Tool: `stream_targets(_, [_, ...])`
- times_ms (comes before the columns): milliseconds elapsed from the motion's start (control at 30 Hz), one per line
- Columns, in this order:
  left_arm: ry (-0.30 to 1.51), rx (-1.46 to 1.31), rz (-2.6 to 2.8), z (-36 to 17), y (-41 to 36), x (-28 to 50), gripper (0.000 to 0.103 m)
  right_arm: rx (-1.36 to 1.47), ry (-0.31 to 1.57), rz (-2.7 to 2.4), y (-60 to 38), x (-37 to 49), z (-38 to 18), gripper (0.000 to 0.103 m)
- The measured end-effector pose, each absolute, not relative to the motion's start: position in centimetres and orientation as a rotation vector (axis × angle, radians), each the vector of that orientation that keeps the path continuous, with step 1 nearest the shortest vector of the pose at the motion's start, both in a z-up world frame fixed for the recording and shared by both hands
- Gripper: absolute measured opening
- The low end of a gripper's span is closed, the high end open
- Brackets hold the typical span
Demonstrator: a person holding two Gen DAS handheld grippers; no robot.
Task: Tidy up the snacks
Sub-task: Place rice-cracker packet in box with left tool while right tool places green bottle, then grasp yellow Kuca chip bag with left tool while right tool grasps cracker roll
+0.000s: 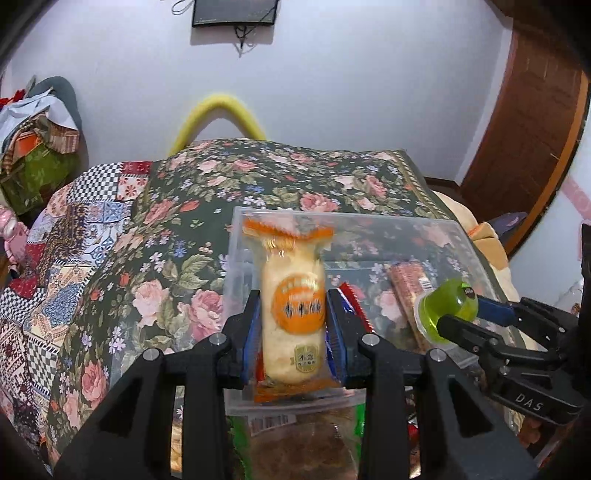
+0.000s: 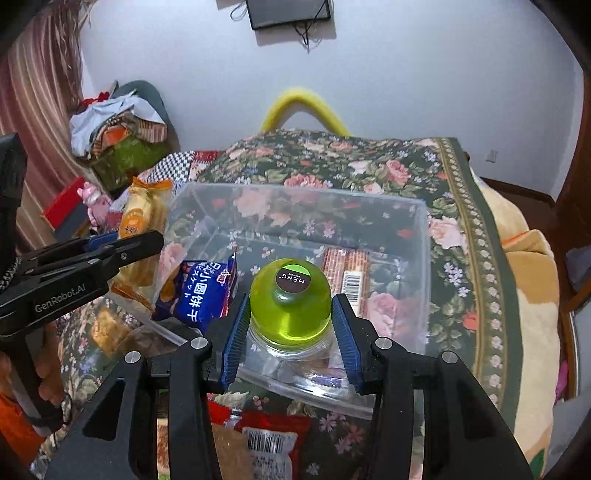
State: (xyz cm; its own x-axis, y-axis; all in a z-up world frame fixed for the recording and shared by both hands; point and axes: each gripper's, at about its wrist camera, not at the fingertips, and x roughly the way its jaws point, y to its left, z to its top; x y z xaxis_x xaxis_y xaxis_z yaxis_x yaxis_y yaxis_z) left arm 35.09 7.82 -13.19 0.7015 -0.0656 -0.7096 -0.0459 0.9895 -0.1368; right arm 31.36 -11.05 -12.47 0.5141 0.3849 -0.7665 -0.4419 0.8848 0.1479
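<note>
Two hand-held grippers hover over a clear plastic bin (image 2: pixel 421 236) set on a bed spread with a dark floral quilt (image 1: pixel 280 173). The left gripper (image 1: pixel 293 328) has its blue-padded fingers (image 1: pixel 251 332) clamped on the sides of an orange-labelled rice cracker packet (image 1: pixel 293 314), held upright above the bin's near-left corner. The right gripper (image 2: pixel 291 332) has its fingers (image 2: pixel 236 332) closed against a small green jelly cup (image 2: pixel 290 310), its dark round label facing up, held over the front part of the bin. Inside the bin lie a blue biscuit packet (image 2: pixel 201 291) against the left wall and a brown wafer packet (image 2: pixel 347 273) with a barcode toward the right. More wrapped snacks, among them a red packet (image 2: pixel 273 435), lie on the quilt in front of the bin. A person's hand (image 2: pixel 44 373) grips the left tool's handle at the left edge of the right wrist view. A dark screen (image 1: pixel 234 13) hangs on the pale wall behind.
</note>
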Motion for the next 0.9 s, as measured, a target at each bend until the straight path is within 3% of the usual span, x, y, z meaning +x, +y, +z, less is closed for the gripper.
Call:
stream_targets(167, [0.811, -0.168, -0.025, -13.3, 8.1, 35.0, 0.036, -0.08, 0.936, 0.498, -10.8, 31.6, -13.2, 0.043])
stream_targets(300, [0.795, -0.166, -0.03, -12.7, 8.1, 34.1, 0.052, -0.079, 0.92, 0.488, -10.9, 31.5, -12.6, 0.041])
stream_targets(900, [0.768, -0.117, -0.072, -9.2, 8.1, 26.7, 0.073, -0.086, 0.8, 0.425, -15.4, 26.1, -7.1, 0.042])
